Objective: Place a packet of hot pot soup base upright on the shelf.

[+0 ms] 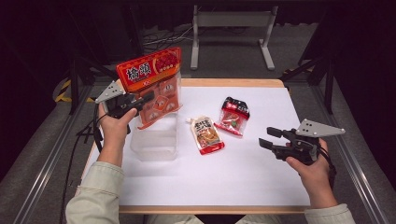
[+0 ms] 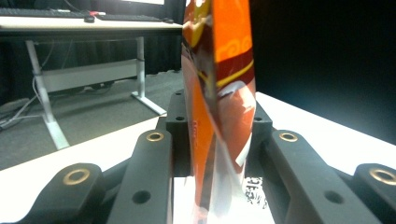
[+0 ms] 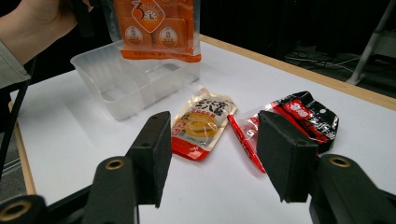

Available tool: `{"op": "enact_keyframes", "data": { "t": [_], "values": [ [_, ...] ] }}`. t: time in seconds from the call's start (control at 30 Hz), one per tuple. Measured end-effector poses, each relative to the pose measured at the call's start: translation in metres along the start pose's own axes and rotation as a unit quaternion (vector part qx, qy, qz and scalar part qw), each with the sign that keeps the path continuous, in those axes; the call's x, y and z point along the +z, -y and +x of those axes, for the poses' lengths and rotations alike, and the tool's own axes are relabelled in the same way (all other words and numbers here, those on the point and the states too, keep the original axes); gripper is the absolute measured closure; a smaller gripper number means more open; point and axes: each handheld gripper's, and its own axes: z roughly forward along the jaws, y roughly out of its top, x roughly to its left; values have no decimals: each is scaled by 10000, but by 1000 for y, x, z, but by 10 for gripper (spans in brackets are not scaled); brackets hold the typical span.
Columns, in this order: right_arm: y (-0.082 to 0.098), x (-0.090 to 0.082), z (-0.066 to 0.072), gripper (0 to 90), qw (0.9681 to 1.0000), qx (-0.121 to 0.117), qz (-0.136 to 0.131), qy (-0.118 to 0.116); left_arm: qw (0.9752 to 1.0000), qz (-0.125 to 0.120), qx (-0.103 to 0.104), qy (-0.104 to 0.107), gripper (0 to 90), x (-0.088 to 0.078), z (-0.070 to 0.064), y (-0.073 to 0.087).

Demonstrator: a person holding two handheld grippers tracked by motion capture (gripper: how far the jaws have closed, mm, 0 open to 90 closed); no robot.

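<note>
While the left gripper grips one orange packet, the right gripper gapes beside two pouches.

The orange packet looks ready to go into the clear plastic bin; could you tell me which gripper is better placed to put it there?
Left. The left gripper is shut on the orange packet, just above the clear plastic bin. The right gripper hangs open, apart, nearer the two pouches.

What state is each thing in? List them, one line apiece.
Orange packet: upright, clamped in left tongs, held over the tub.
Clear plastic tub: empty, on the table.
Spout pouch: lying flat.
Red-black packet: lying flat.
Right tongs: open, holding nothing.
</note>
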Motion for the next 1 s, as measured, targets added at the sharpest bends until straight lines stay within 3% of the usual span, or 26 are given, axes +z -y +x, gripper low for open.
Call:
{"op": "enact_keyframes", "data": {
  "t": [0.1,0.33,0.43,0.5,0.57,0.83,0.9,1.0],
  "values": [
    [0,1,2,458,9999,-38,-16,-111,9999,-66,-114,-53,711,-2,2,2],
    [0,2,4,458,9996,-134,-39,-240,9998,-47,-112,-178,711,-6,3,5],
    [-1,1,5,459,9995,-159,-63,-248,9998,-18,-134,-131,710,-6,4,7],
    [-2,1,6,460,9995,-184,-90,-259,9996,225,-61,-131,710,-5,4,11],
    [-2,0,6,462,9993,-212,-118,-285,9995,298,30,-137,710,-4,5,14],
    [-2,0,8,466,9990,-260,-147,-333,9992,351,-20,-196,708,-7,7,22],
    [-3,0,8,468,9987,-228,-198,-398,9992,303,-164,-220,708,-10,9,28],
    [-3,0,9,468,9986,-221,-220,-428,9989,329,-187,-292,708,-12,8,30]
  ]
}}
